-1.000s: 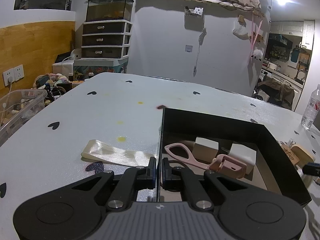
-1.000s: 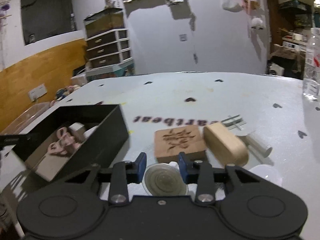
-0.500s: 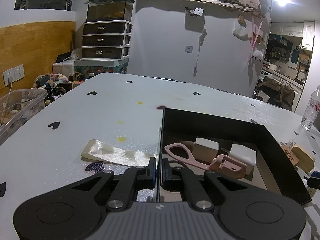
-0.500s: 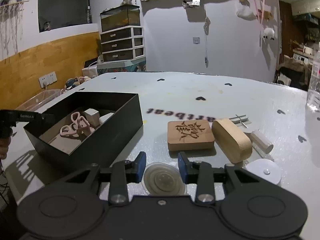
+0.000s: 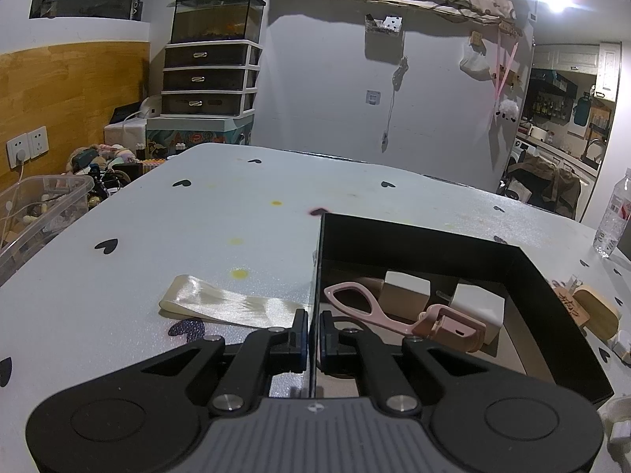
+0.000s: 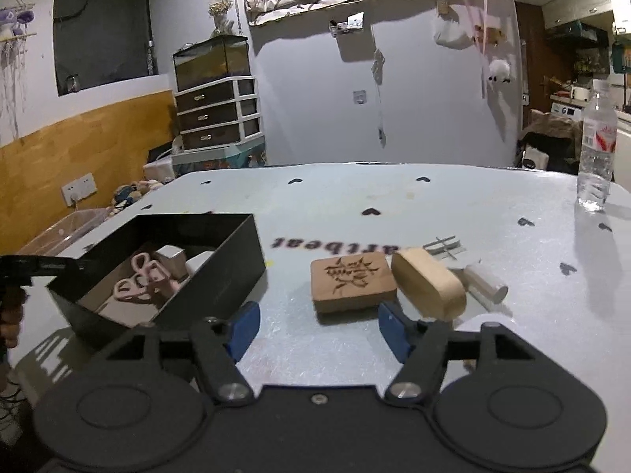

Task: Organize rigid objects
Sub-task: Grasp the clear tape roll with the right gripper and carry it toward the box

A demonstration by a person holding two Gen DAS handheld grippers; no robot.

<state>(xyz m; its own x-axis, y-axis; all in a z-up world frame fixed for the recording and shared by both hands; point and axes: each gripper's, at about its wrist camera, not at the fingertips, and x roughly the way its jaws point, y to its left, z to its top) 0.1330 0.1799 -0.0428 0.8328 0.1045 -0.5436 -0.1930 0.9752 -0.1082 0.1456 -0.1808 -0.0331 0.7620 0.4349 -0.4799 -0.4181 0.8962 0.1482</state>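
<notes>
Just ahead of the right claw (image 6: 318, 325), jaws spreading w/ nothing between them, sits the carved wooden block (image 6: 351, 283) flat on the table (image 6: 394, 205), black box (image 6: 221, 272) off to its left. Looks stiff, light, prob not slippery, so grab across the side edges. Left claw (image 5: 313, 333) is clamped on the box wall.

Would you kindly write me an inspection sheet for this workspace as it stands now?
Surface: pale table printed with black hearts; yellow stains.
Job's things: black box holds a pink tool and white blocks; carved wooden block, oval wooden block and white cylinder lie outside.
Clutter: ribbon, water bottle.
Grippers: left gripper shut on the box wall; right gripper opening, nothing between its jaws.
Cables: one runs from a wall socket.
Surroundings: drawer unit, fish tank, clear bin.
</notes>
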